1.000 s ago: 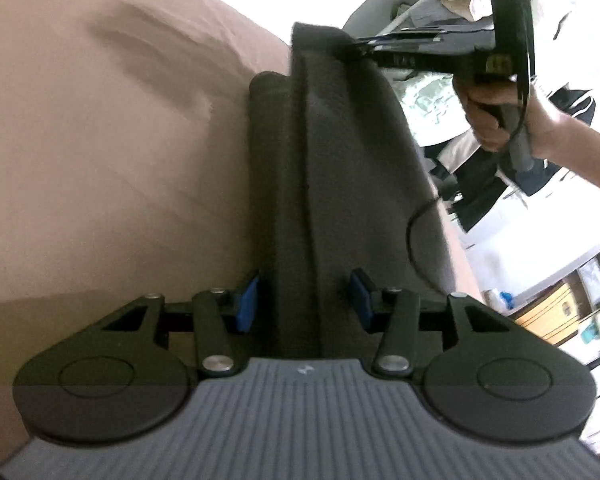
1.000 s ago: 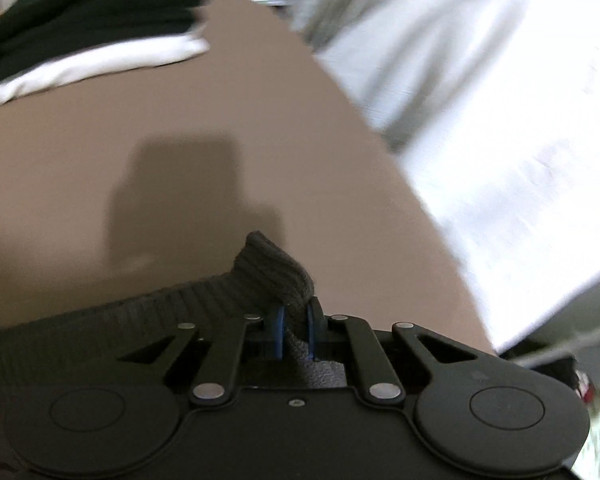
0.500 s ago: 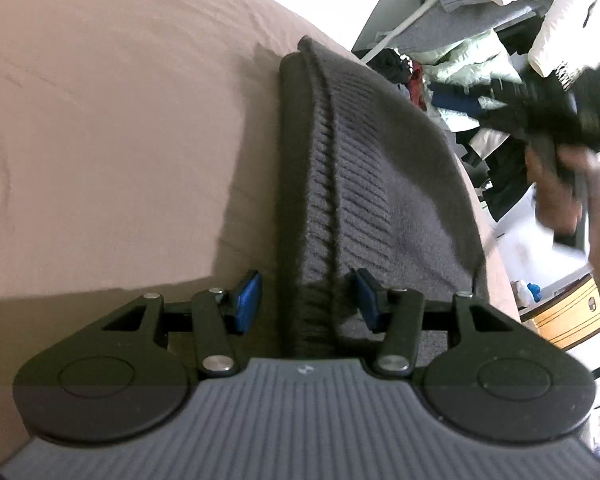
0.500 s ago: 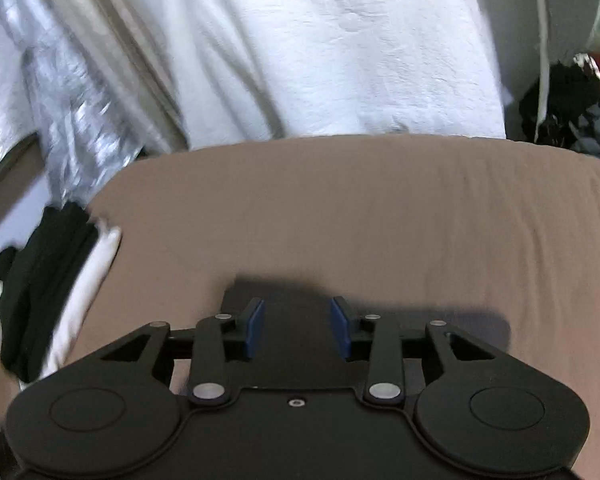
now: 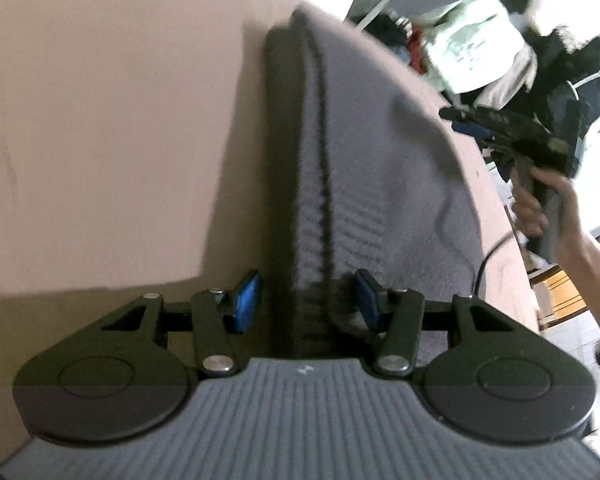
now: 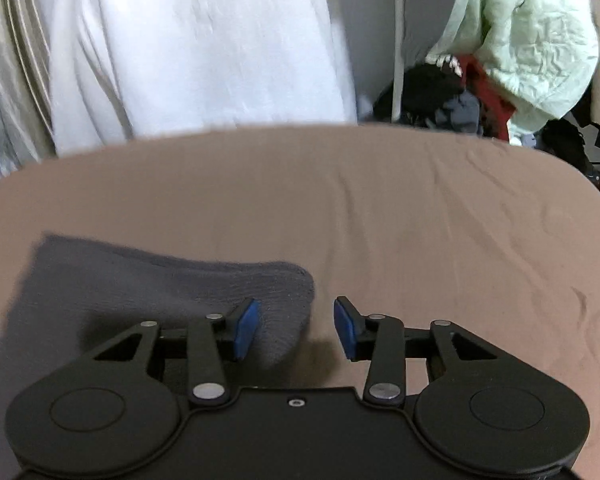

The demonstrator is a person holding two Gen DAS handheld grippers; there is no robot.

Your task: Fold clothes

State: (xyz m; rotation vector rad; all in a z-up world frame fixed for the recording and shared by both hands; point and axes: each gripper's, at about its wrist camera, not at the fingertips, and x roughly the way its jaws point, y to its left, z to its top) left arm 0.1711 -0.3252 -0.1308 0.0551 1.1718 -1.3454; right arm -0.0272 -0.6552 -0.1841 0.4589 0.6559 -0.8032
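A dark grey knitted garment lies folded on the tan cover. Its ribbed edge runs straight up between the pads of my left gripper, which is shut on that thick fold. In the right wrist view a corner of the garment lies flat. My right gripper has its jaws opening; the corner's tip reaches in beside the left pad, and neither pad presses it. Seen from the left wrist, the right gripper hovers off the garment's far right side, held by a hand.
The tan cover stretches wide to the right of the garment. Behind it hang a white sheet and a pale green cloth over a heap of dark and red clothes. Wooden furniture stands past the right edge.
My right gripper let go of the garment's corner, opened, rolled and swung away to the right side. The garment dropped flat onto the cover. My left gripper stayed on the ribbed fold.
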